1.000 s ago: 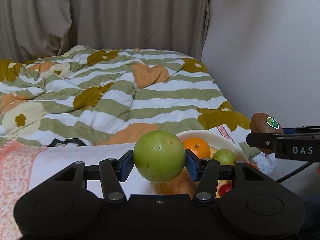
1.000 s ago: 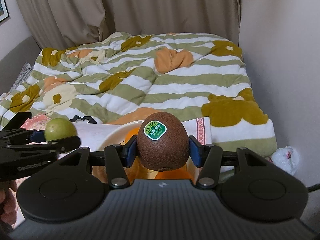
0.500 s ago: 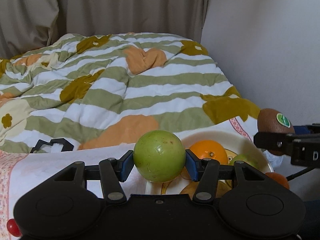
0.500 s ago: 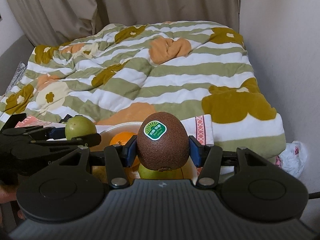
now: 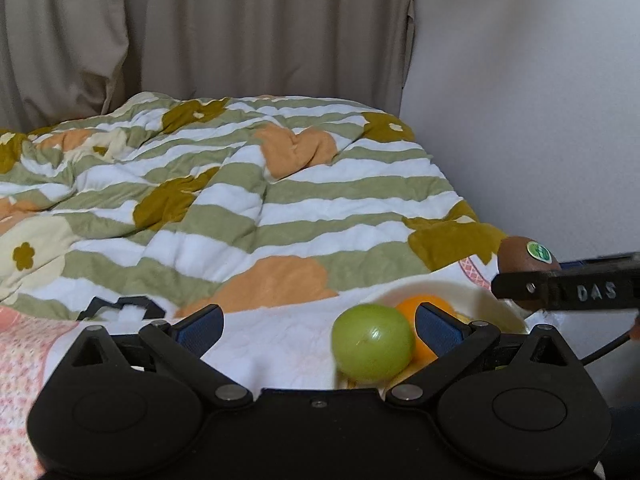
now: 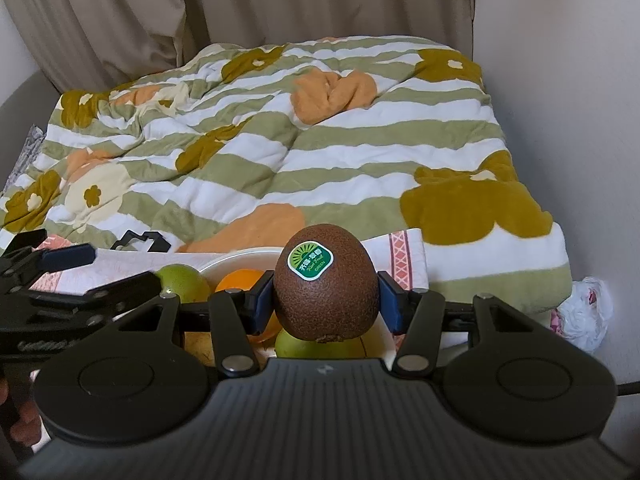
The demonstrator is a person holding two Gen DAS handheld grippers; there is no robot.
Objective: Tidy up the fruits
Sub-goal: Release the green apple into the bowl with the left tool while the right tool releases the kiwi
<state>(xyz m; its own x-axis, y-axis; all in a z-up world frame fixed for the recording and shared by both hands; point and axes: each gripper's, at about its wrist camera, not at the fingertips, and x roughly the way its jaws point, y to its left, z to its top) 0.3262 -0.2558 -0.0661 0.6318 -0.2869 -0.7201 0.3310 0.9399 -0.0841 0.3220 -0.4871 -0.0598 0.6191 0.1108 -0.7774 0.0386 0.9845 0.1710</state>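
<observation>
One kiwi (image 6: 326,288) sticker (image 6: 310,262) reads "Kiwi Fruit GREEN".

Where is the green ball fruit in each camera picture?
Left wrist: the green fruit sits low, right of centre, between the open left gripper's fingers, beside the orange.
Right wrist: low left, half hidden behind the left gripper.
Shared landmark: the orange at the white bowl.
</observation>
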